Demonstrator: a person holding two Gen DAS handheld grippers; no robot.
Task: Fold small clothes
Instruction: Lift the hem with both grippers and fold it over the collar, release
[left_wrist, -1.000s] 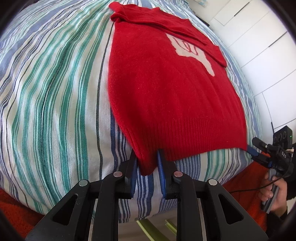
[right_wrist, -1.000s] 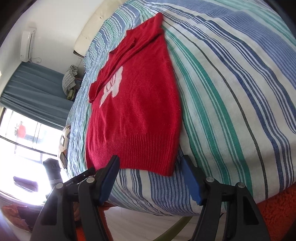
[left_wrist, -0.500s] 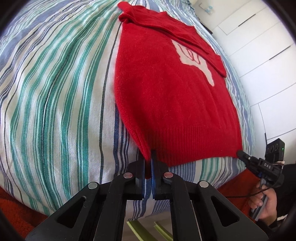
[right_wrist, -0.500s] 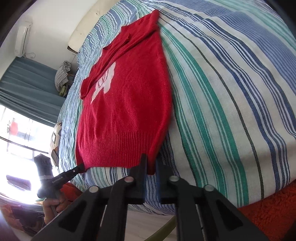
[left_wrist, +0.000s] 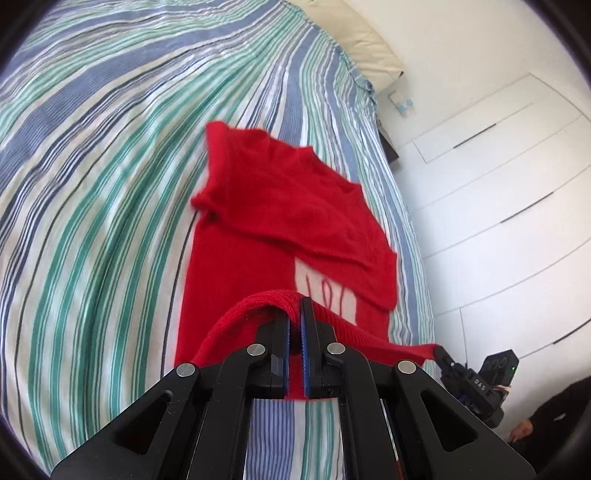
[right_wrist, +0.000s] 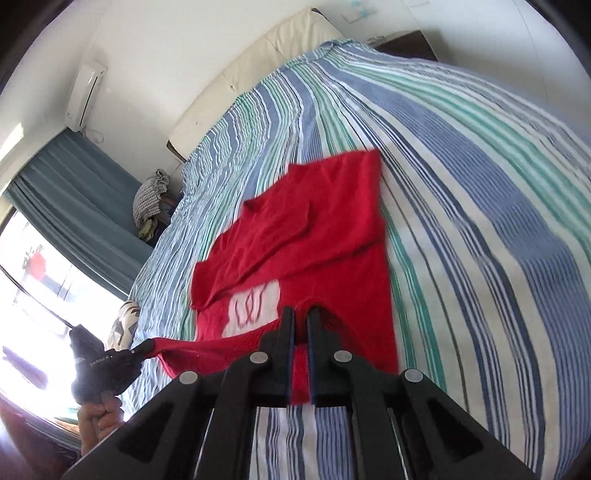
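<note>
Holding the red sweater (left_wrist: 258, 236) hem lifted above the striped bed (left_wrist: 92, 184), I keep left gripper (left_wrist: 294, 314) and right gripper (right_wrist: 301, 317) clamped on it.

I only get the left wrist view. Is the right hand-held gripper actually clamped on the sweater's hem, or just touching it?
Observer: Clamped. The right wrist view shows the right hand-held gripper shut on the red sweater, with hem fabric between its fingers.
Operator: Anything beside the bed that I can't see?
Observer: Yes, a bundle of clothes sits off the far edge of the bed, in front of a blue curtain.
</note>
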